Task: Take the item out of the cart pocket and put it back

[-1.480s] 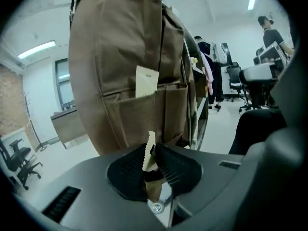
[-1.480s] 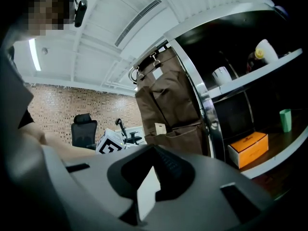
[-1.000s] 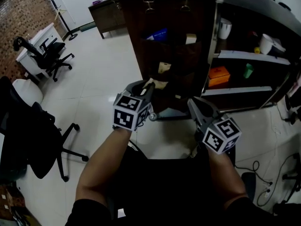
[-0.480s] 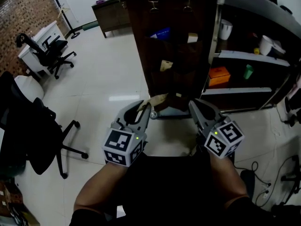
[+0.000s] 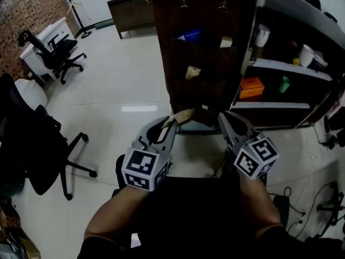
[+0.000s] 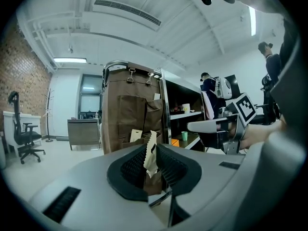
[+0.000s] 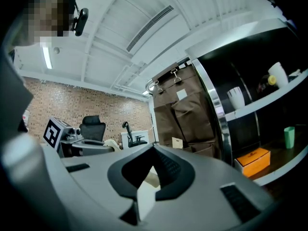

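Removal appears complete: your left hand-held gripper is clamped on the pale packet, which is held clear of the brown cart pocket. Returning the packet remains. Your right hand-held gripper has its jaws together and empty, and no print on the packet is legible.

Draws the left gripper back from the low cart pocket toward the body, its marker cube lower in the head view than a second ago and turned a little to face the camera more squarely. Brings the pale packet along, clamped between the pads, out of that pocket and clear of the cart, now above the white floor.
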The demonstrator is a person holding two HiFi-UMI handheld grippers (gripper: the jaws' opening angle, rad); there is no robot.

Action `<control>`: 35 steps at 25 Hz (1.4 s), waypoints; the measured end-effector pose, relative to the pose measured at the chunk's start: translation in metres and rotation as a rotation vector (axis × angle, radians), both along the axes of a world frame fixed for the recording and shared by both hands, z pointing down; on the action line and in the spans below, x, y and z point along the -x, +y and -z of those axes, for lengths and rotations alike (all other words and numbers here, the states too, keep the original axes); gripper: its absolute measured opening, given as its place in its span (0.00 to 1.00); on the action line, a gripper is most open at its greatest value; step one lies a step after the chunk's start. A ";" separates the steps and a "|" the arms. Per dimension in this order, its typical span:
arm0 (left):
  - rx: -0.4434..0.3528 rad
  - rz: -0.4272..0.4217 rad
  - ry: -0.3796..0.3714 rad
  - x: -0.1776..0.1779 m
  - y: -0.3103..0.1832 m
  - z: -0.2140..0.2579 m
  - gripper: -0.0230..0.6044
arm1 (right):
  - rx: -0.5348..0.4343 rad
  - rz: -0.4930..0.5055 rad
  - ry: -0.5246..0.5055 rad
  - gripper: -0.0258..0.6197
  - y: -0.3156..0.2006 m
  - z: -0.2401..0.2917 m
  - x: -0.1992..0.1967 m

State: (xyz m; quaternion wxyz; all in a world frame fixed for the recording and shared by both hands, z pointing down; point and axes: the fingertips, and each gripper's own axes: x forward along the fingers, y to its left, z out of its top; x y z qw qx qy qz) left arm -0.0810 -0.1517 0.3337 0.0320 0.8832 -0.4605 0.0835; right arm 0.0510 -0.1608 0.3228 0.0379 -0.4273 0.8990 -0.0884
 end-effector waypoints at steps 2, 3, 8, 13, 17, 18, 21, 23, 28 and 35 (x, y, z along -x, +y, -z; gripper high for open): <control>0.001 0.001 -0.001 0.001 -0.002 0.000 0.11 | -0.002 0.000 -0.002 0.06 -0.001 0.000 0.001; -0.001 0.003 0.001 0.002 -0.003 0.000 0.11 | -0.004 0.001 -0.001 0.06 -0.002 0.001 0.001; -0.025 0.020 0.034 0.004 -0.001 0.007 0.11 | 0.000 0.003 0.006 0.06 -0.003 -0.002 0.003; -0.034 0.018 0.017 0.003 0.000 0.006 0.11 | 0.002 0.004 0.006 0.06 -0.004 -0.003 0.004; -0.039 0.018 0.008 0.003 0.000 0.005 0.11 | 0.001 0.005 0.005 0.06 -0.004 -0.004 0.005; -0.040 0.019 0.007 0.004 0.000 0.005 0.11 | 0.001 0.006 0.005 0.06 -0.004 -0.004 0.006; -0.043 0.023 0.005 0.004 0.000 0.006 0.11 | 0.003 0.008 0.006 0.06 -0.004 -0.005 0.006; -0.045 0.022 0.006 0.003 0.000 0.007 0.11 | 0.002 0.008 0.005 0.06 -0.004 -0.004 0.005; -0.049 0.025 -0.005 0.003 0.000 0.007 0.11 | 0.002 0.008 0.004 0.06 -0.003 -0.005 0.005; -0.057 0.026 0.005 0.002 -0.006 0.011 0.11 | -0.001 0.008 -0.001 0.06 -0.003 -0.004 0.003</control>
